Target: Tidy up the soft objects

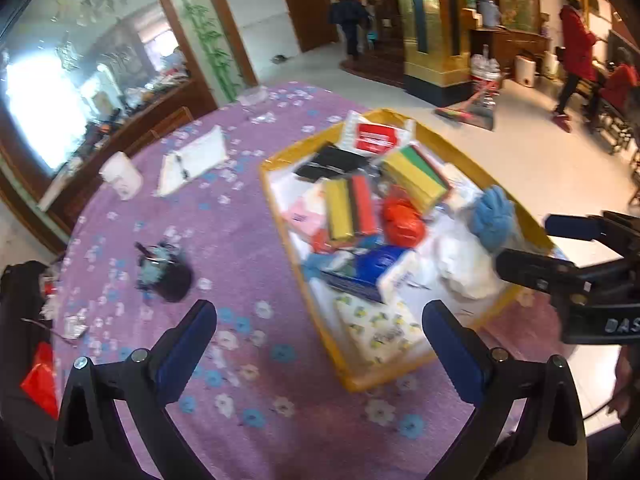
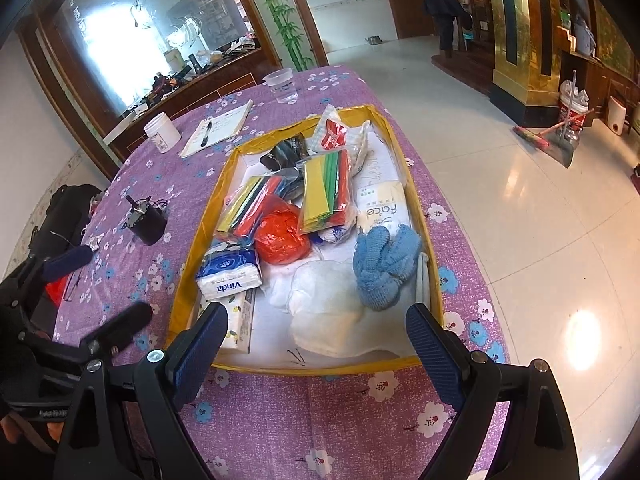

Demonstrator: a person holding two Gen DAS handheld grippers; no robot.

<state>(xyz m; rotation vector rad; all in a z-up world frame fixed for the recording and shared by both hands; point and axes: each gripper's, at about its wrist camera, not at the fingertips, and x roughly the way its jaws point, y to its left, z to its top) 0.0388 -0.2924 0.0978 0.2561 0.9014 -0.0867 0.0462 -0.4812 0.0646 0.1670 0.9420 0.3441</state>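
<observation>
A shallow yellow-rimmed tray (image 2: 188,276) (image 1: 276,216) on the purple flowered tablecloth holds a heap of soft goods: a blue knitted piece (image 2: 384,268) (image 1: 494,216), a white cloth (image 2: 328,312), an orange plastic bag (image 2: 282,232) (image 1: 402,222), tissue packs (image 2: 230,274), and bagged sponges (image 2: 326,190) (image 1: 352,208). My right gripper (image 2: 318,320) hangs open above the tray's near end, over the white cloth, with nothing between its fingers. My left gripper (image 1: 320,320) stands open over the tablecloth at the tray's near corner, also empty. Each gripper shows at the edge of the other's view.
On the cloth left of the tray lie a notebook with a pen (image 2: 218,128), a white jar (image 2: 162,130), a plastic cup (image 2: 282,86) and a dark cup (image 2: 148,222). A black bag (image 2: 64,216) sits at the table's left edge. People stand far off on the tiled floor.
</observation>
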